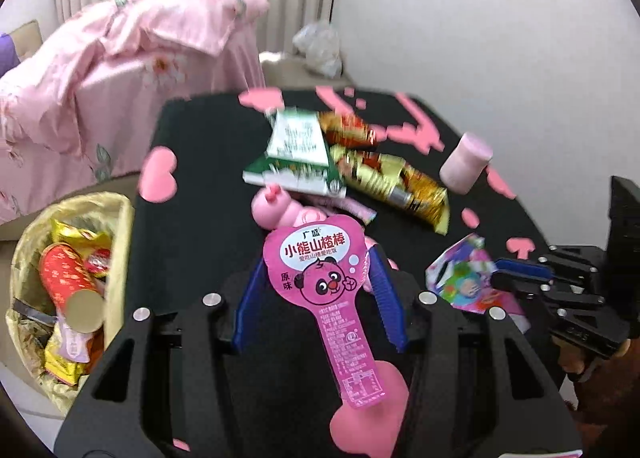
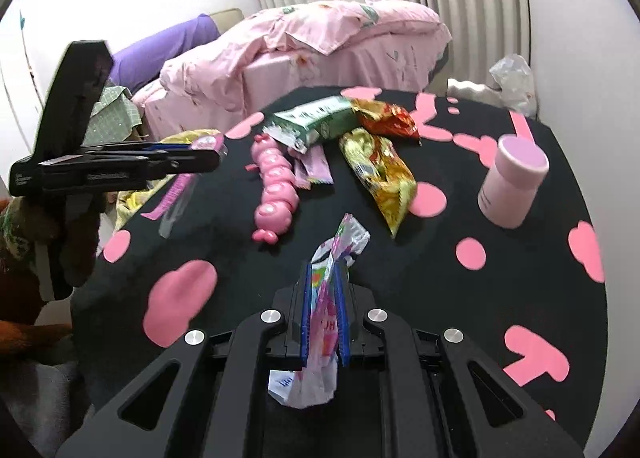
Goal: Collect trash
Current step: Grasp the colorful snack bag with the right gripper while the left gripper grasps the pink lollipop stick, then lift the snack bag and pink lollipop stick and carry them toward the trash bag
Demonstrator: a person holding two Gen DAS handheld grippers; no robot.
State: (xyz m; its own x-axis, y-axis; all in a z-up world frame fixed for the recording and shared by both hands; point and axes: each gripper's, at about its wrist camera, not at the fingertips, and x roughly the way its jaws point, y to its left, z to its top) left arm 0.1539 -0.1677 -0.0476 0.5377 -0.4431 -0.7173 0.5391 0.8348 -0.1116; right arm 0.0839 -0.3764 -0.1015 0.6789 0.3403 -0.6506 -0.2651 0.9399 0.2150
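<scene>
bed (image 2: 320, 42): big, behind the bench, with a rumpled pink blanket on top.
bench (image 2: 500, 298): black cloth with pink shapes on it, and trash lies spread over the far half.
trash bin (image 1: 116, 218): stands off the left edge of the bench, lined with a yellow bag, with a red tube and gold packets inside.
left gripper (image 1: 318, 290): its blue jaws sit around the pink bear wrapper (image 1: 324, 278). the wrapper's round top pokes out past the tips and its long tail hangs back toward the camera. the jaws look half shut, but i cannot tell if they pinch it or if it only rests there.
right gripper (image 2: 325, 302): its jaws are nearly closed and squeeze a colourful crumpled wrapper (image 2: 340, 242) held above the bench. one end sticks up past the tips, the other end droops behind them.
green and white carton (image 2: 316, 120): lies flat at the far side, touching a red and gold packet (image 2: 390, 118).
gold packet (image 2: 380, 174): lies just in front of those two.
pink caterpillar toy (image 2: 276, 186): lies left of the gold packet.
pink tub (image 2: 514, 182): stands tilted, well off to the right.
</scene>
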